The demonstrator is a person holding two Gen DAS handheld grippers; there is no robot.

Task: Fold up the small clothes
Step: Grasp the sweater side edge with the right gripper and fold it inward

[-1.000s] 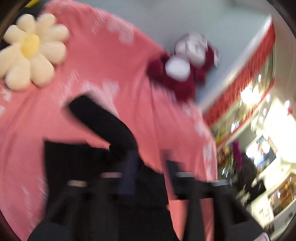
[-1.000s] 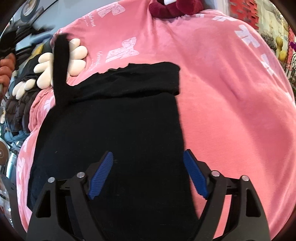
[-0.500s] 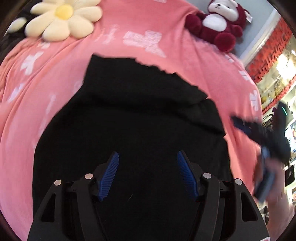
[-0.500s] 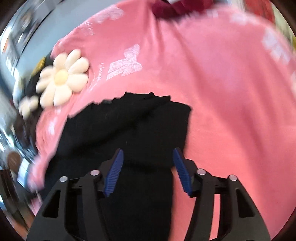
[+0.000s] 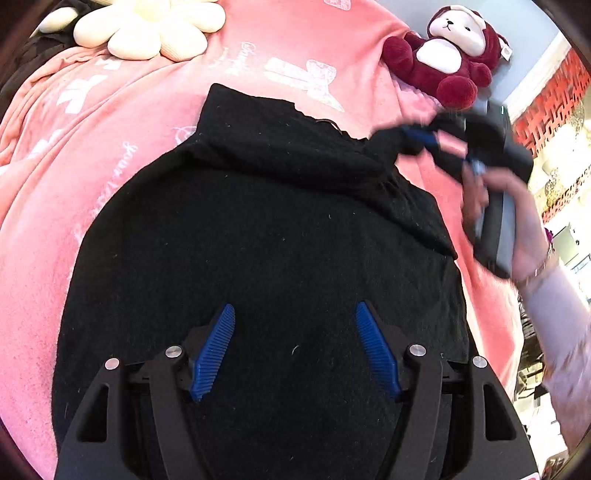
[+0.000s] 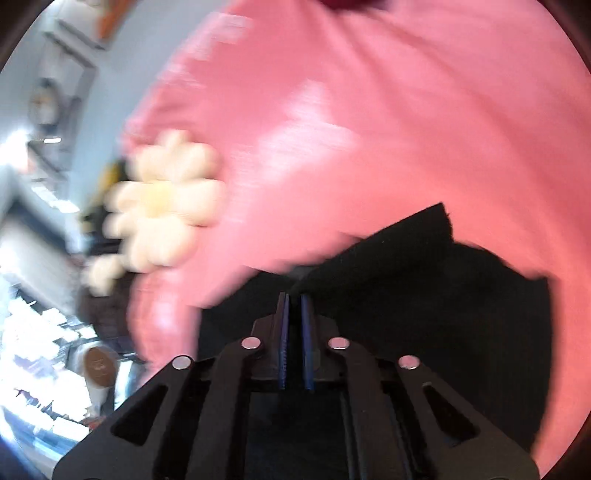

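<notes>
A black knit garment (image 5: 266,236) lies spread on a pink blanket (image 5: 55,155). My left gripper (image 5: 295,314) is open and empty, hovering over the garment's middle. In the left wrist view my right gripper (image 5: 424,138) pinches the garment's far right corner. In the blurred right wrist view the right gripper (image 6: 294,299) is shut on a fold of the black garment (image 6: 406,266), which is lifted into a peak.
A cream flower cushion (image 5: 147,29) lies at the far left of the blanket; it also shows in the right wrist view (image 6: 162,206). A dark red and white plush bear (image 5: 443,55) sits at the far right. Shop shelves lie beyond the blanket's right edge.
My right gripper moved to the garment's far right corner and closed on it. My left gripper stayed open above the garment and moved a little closer.
</notes>
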